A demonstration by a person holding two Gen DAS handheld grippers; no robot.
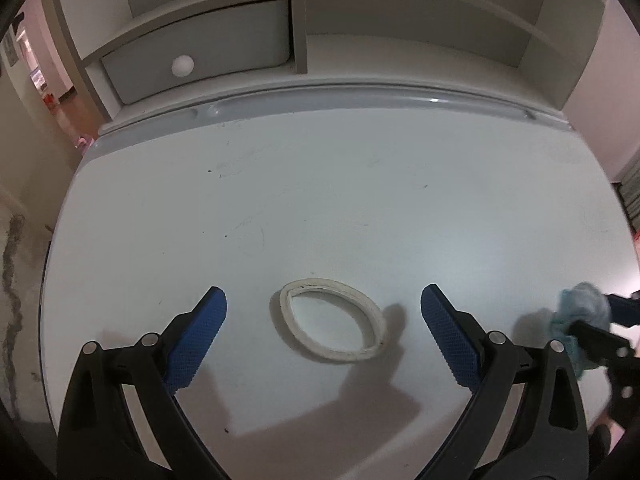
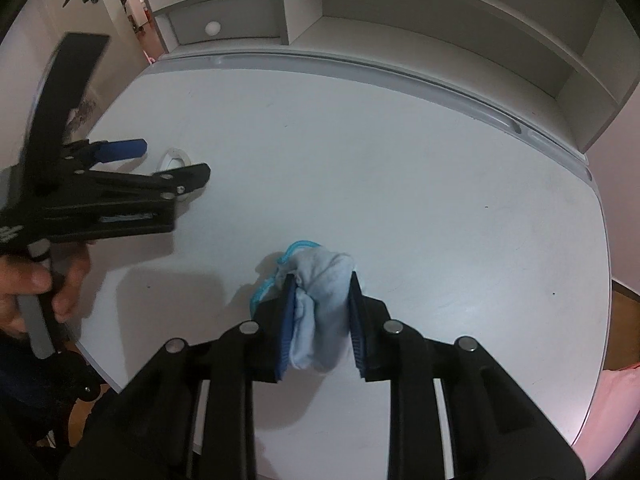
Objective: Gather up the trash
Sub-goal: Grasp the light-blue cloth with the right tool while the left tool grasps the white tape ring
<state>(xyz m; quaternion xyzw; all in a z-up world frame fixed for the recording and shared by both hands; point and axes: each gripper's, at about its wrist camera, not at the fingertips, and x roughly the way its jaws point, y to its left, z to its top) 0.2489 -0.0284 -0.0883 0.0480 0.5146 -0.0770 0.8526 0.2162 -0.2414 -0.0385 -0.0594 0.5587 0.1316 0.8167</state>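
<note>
Desk [image 2: 400, 160], person's hand [image 2: 24, 284] right-view only

desk [image 1: 360, 184]: smooth, semi-gloss | wad [image 2: 320, 280]: soft cloth | ring [image 1: 332, 316]: matt white | gripper pads [image 1: 196, 340]: textured rubbery

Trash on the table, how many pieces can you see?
2. A white tape ring lies flat between the open left tool fingers. A crumpled light-blue face mask is squeezed in the right tool.
</note>
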